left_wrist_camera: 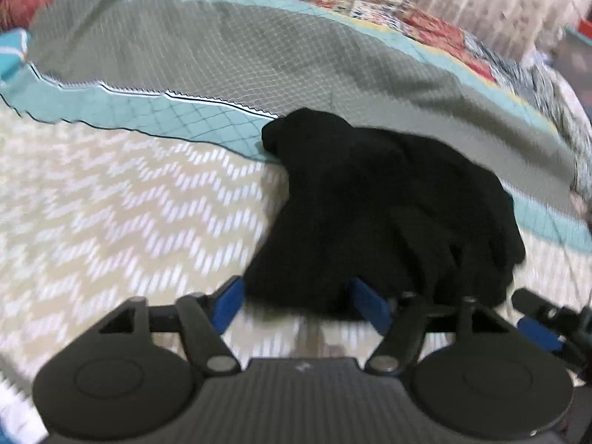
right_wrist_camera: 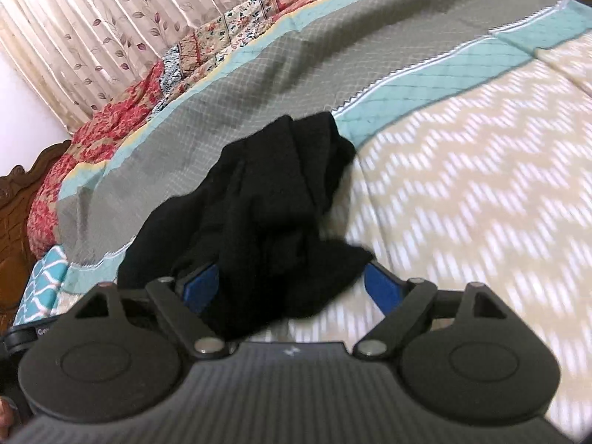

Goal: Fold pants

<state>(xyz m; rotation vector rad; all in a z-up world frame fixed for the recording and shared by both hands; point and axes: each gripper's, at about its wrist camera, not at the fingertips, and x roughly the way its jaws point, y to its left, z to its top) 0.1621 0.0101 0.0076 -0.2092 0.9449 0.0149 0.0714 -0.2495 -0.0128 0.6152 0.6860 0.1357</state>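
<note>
Pants (left_wrist_camera: 388,207) bunched between spread fingers of left hand-held gripper (left_wrist_camera: 299,301) and right hand-held gripper (right_wrist_camera: 292,285).

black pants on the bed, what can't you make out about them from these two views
- Waistband versus leg ends: the black pants lie bunched, dark and motion-blurred in both wrist views.
- Near edge of the pants: hidden behind the left hand-held gripper and the right hand-held gripper.
- Whether either grips cloth: fingertips sit under the fabric.

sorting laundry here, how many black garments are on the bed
1: a crumpled black fabric pants heap on the patterned quilted bedspread, spanning its grey and cream bands, just ahead of both tools. More may hide beneath.
</note>
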